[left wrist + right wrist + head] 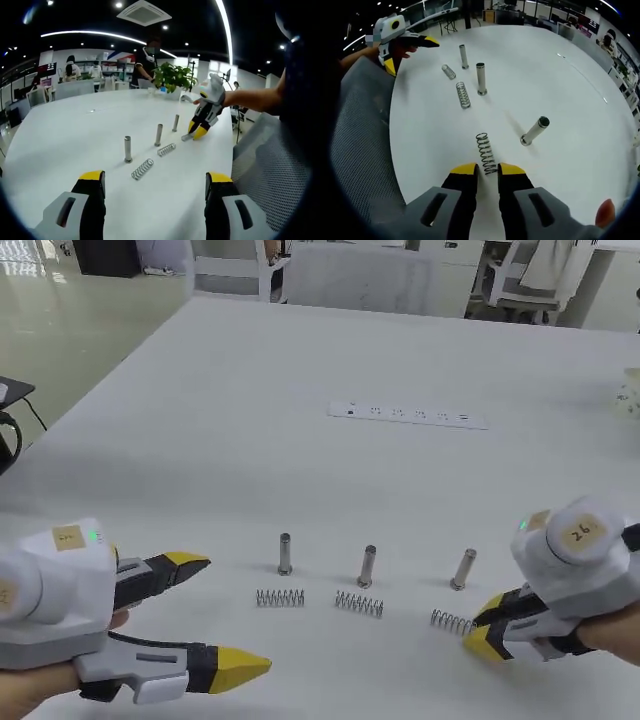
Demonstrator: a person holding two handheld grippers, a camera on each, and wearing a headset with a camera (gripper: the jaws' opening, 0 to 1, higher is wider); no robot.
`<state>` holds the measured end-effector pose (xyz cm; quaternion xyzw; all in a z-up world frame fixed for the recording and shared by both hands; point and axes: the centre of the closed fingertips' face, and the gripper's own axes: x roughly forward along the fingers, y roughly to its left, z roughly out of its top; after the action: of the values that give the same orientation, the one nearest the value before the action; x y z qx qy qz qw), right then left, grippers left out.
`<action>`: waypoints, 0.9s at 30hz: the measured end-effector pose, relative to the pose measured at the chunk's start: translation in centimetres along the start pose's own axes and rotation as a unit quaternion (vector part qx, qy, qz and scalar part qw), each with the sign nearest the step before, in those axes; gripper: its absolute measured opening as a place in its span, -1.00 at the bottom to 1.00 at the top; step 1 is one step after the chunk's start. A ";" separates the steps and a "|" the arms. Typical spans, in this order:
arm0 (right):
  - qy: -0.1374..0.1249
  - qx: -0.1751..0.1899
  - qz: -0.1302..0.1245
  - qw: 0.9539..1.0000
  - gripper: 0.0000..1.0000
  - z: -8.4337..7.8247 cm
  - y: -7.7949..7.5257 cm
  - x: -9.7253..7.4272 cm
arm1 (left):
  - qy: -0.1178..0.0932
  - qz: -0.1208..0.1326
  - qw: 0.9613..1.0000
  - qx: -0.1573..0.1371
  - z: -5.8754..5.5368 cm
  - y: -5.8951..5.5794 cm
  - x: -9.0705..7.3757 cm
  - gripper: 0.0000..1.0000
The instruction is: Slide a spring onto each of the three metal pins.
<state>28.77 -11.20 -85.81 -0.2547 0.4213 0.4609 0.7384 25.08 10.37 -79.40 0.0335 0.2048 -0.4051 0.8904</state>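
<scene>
Three pins (368, 566) stand bare, springs (359, 604) lying beside; left gripper (235, 613) gapes, right gripper (488, 172) narrowly parted.

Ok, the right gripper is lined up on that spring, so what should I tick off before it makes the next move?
1. Pins standing: left pin, middle pin and right pin all stand on the table: ok.
2. Pins bare, no spring on any: ok.
3. End of the right spring lies between the jaws of the right gripper: ok.
4. Jaws clamped on that spring: not ok, they look set wider than the spring.
5. Left gripper open, apart from the left spring and middle spring: ok.
</scene>
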 end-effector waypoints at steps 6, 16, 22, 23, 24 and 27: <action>0.006 -0.017 -0.003 1.000 -0.81 -0.1 0.0 0.1 | -0.001 0.001 1.000 -0.001 0.0 0.1 0.0 0.57; 0.007 -0.032 -0.007 0.999 -0.82 0.1 0.3 -0.2 | -0.004 -0.001 1.000 0.002 0.2 0.1 -0.1 0.53; 0.006 -0.029 -0.008 1.000 -0.85 0.5 0.7 -0.8 | -0.003 -0.006 1.000 0.006 0.3 -0.1 0.0 0.51; 0.005 -0.029 -0.008 1.000 -0.85 0.6 0.7 -0.9 | -0.003 -0.006 1.000 0.006 0.3 -0.1 0.0 0.50; 0.005 -0.029 -0.008 1.000 -0.85 0.6 0.7 -1.0 | -0.003 -0.007 1.000 0.007 0.3 -0.2 0.0 0.50; 0.009 -0.027 -0.008 1.000 -0.85 0.5 0.8 -1.1 | -0.003 -0.010 1.000 0.008 0.4 -0.3 0.0 0.46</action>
<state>28.04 -11.00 -84.55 -0.2822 0.4129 0.4638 0.7313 24.96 10.06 -79.00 0.0372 0.1996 -0.4152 0.8868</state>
